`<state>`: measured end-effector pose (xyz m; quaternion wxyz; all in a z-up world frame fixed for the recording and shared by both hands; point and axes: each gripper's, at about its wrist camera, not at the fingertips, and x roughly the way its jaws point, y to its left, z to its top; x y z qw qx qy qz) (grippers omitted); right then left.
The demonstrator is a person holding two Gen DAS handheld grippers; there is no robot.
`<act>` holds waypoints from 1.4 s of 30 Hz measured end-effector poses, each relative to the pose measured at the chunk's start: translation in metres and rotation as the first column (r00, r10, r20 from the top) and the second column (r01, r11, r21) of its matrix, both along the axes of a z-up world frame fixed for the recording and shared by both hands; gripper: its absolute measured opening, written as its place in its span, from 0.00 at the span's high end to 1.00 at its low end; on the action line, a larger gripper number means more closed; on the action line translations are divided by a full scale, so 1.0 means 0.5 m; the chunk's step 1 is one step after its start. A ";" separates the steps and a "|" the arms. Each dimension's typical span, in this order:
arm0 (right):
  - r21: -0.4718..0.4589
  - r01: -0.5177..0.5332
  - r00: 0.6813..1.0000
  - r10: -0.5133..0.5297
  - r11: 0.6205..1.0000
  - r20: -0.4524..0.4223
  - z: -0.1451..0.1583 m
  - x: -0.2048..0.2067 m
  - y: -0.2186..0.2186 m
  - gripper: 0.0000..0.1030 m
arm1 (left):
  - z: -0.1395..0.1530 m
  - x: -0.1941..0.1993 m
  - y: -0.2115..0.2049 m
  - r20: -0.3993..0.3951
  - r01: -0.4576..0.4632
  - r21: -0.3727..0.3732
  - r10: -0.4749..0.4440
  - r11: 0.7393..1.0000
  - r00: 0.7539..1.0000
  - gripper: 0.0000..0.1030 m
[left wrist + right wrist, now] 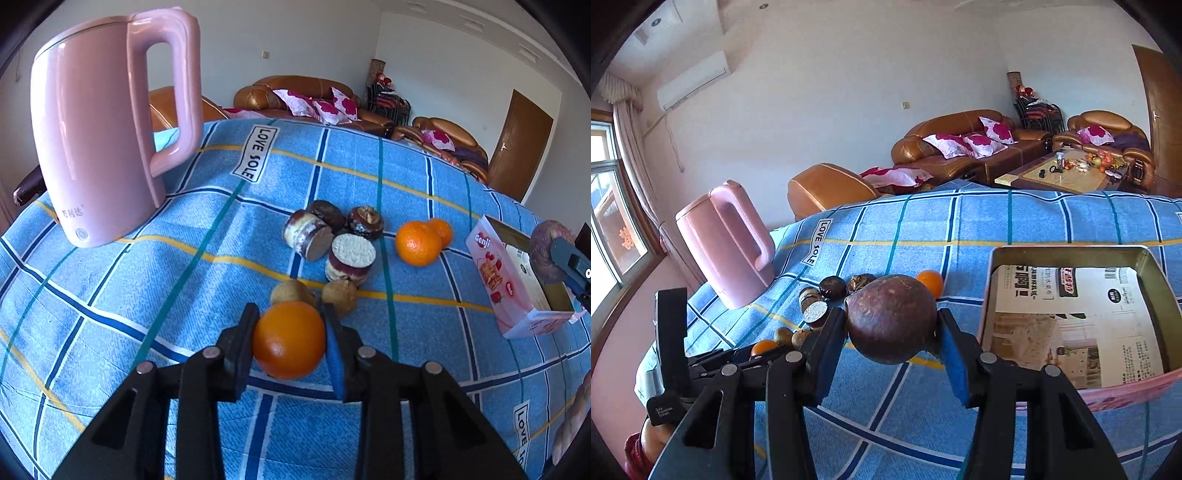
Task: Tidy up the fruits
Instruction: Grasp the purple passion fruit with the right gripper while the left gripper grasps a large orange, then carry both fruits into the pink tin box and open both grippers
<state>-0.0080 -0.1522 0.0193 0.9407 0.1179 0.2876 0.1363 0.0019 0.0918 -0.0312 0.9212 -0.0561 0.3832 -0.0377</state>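
My left gripper point(290, 314) is shut on an orange point(288, 339), which rests low over the blue checked cloth point(147, 288). Just beyond it lie two small tan fruits point(293, 291). Two more oranges point(419, 243) sit together further right. My right gripper point(891, 315) is shut on a round dark-brown fruit point(892, 319), held above the cloth to the left of an open pink box point(1067, 252) lined with printed paper. The left wrist view shows that brown fruit point(545, 251) at the right edge, above the box point(495, 273).
A tall pink kettle point(99, 140) stands at the table's left side. Several round layered cakes and chocolate pastries point(332, 236) are clustered mid-table behind the tan fruits. Brown sofas point(960, 144) and a coffee table point(1067, 173) stand beyond the far edge.
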 end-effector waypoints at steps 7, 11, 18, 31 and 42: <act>0.014 0.101 0.994 -0.101 0.995 0.042 0.014 -0.016 -0.094 0.50 | 0.048 -0.014 -0.052 0.122 0.043 -0.015 -0.041 0.999 0.992 0.65; 0.007 0.165 0.985 -0.165 0.986 0.050 0.017 -0.024 -0.153 0.50 | 0.080 -0.016 -0.112 0.185 0.103 0.001 -0.101 0.995 0.977 0.65; -0.017 0.262 0.964 -0.261 0.965 0.041 0.010 -0.028 -0.244 0.50 | 0.104 0.005 -0.250 0.202 0.220 0.015 -0.218 0.975 0.955 0.65; -0.143 0.332 0.942 -0.336 0.933 -0.009 -0.027 -0.018 -0.324 0.49 | 0.084 0.049 -0.490 0.134 0.372 0.002 -0.369 0.928 0.920 0.65; -0.175 0.303 0.946 -0.318 0.937 -0.066 -0.049 0.002 -0.309 0.49 | 0.046 0.059 -0.515 0.084 0.363 0.087 -0.370 0.928 0.925 0.65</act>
